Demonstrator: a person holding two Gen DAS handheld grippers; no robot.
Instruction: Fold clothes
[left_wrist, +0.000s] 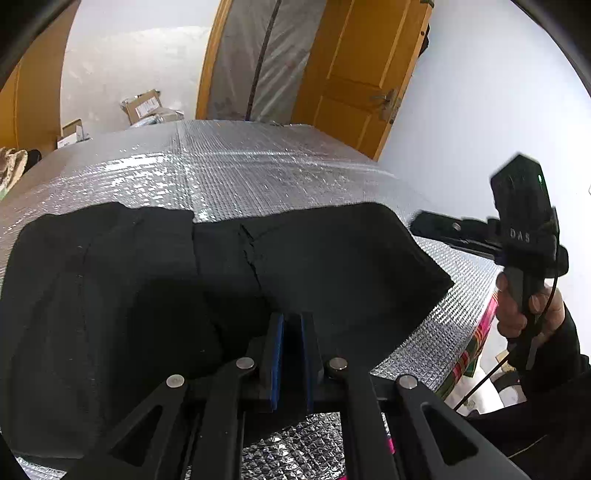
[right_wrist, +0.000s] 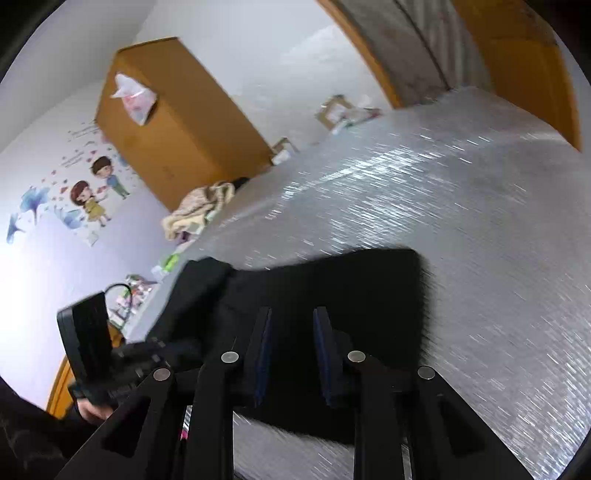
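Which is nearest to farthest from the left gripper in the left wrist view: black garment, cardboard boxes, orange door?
1. black garment: right at the left gripper, on the foil-covered surface.
2. cardboard boxes: on the floor past the far edge, upper left.
3. orange door: back wall, upper right.

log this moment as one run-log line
black garment on silver mat | left tool shut on garment | right tool open, nothing between

Matt black cloth garment (left_wrist: 110, 295); shiny quilted foil cover (left_wrist: 229, 166).
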